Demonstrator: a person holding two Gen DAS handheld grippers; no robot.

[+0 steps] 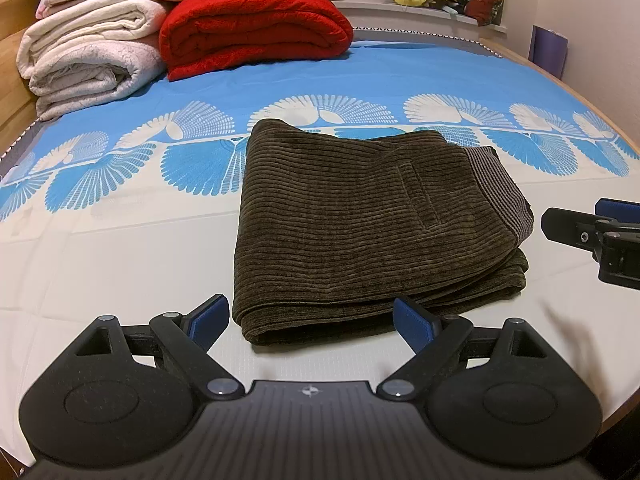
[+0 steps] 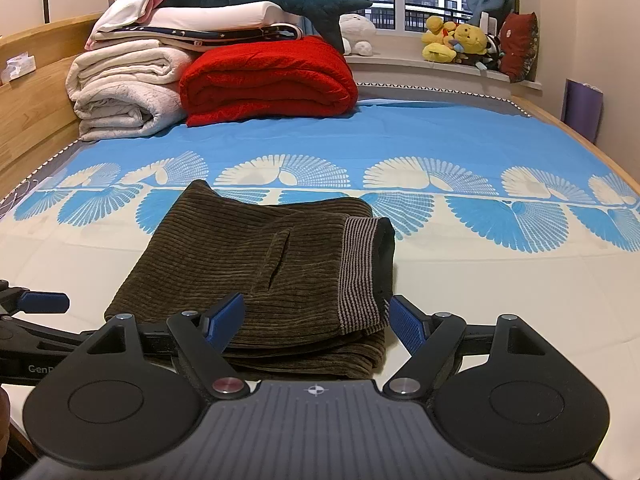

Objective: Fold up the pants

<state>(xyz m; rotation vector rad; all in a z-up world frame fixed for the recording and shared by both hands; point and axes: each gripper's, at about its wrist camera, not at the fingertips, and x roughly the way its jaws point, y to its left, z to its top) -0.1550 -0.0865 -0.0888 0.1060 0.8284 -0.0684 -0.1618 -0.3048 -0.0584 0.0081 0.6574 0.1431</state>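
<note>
The brown corduroy pants (image 1: 372,216) lie folded into a thick rectangular bundle at the centre of both frames, on the white part of the blue-and-white bed sheet (image 1: 120,240), with the striped waistband (image 2: 360,268) at the bundle's right end. The left gripper (image 1: 316,322) sits at the bottom of its frame, jaws spread wide and holding nothing, just short of the bundle's near edge. The right gripper (image 2: 316,320) is likewise wide open and empty, its blue pads to either side of the waistband corner. In the upper left, a red blanket (image 1: 256,28) lies beside stacked white blankets (image 1: 88,56).
</note>
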